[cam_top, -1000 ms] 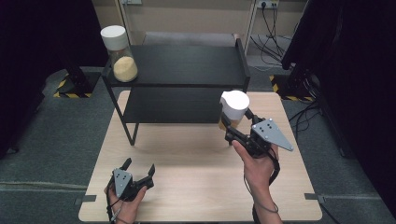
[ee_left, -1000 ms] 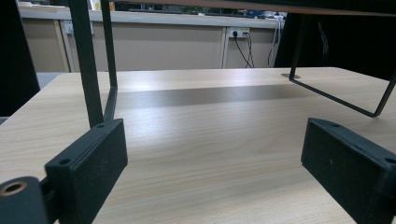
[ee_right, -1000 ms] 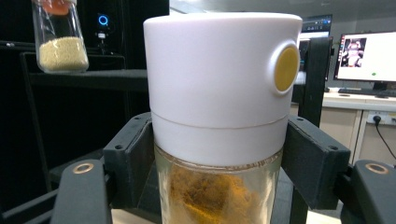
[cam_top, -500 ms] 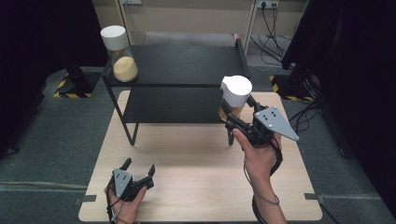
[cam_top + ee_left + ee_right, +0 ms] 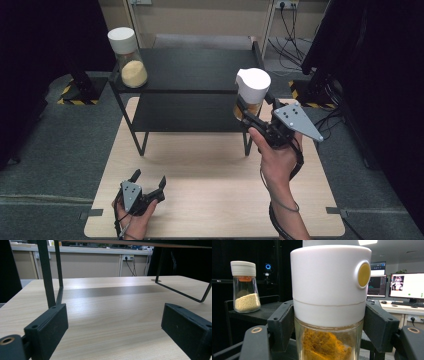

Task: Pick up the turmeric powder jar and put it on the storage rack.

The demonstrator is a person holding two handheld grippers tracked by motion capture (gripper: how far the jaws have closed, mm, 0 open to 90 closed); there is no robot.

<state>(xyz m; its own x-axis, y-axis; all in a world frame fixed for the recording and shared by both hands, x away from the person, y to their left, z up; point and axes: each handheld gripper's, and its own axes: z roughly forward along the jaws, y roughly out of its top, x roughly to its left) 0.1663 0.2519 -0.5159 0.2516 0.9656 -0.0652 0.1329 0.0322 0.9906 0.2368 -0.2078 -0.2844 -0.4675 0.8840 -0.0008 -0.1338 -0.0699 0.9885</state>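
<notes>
High view: clear glass jar with tall white cap and orange powder (image 5: 251, 91) held in the air at the right front corner of the black two-tier metal shelf (image 5: 190, 70), about level with its top tier.
Right gripper view: same jar (image 5: 329, 302) fills the centre, upright; yellow round button on the cap's side; black jaws press the glass on both sides just under the cap.
Right tongs (image 5: 248, 116): clenched on the orange-powder jar, person's right hand (image 5: 276, 156) raised above the surface.
Second jar: clear glass jar with white cap and pale yellow grains (image 5: 126, 57), standing at the left end of the shelf's top tier, well apart from the held one; also at far left in the right gripper view (image 5: 245, 287).
Left tongs (image 5: 148, 185): released, jaws spread, nothing between them; low on the surface near its front left.
Left gripper view: jaws wide apart over bare light wooden surface (image 5: 112, 315); shelf legs ahead.
Surface: shelf stands on its far half.
</notes>
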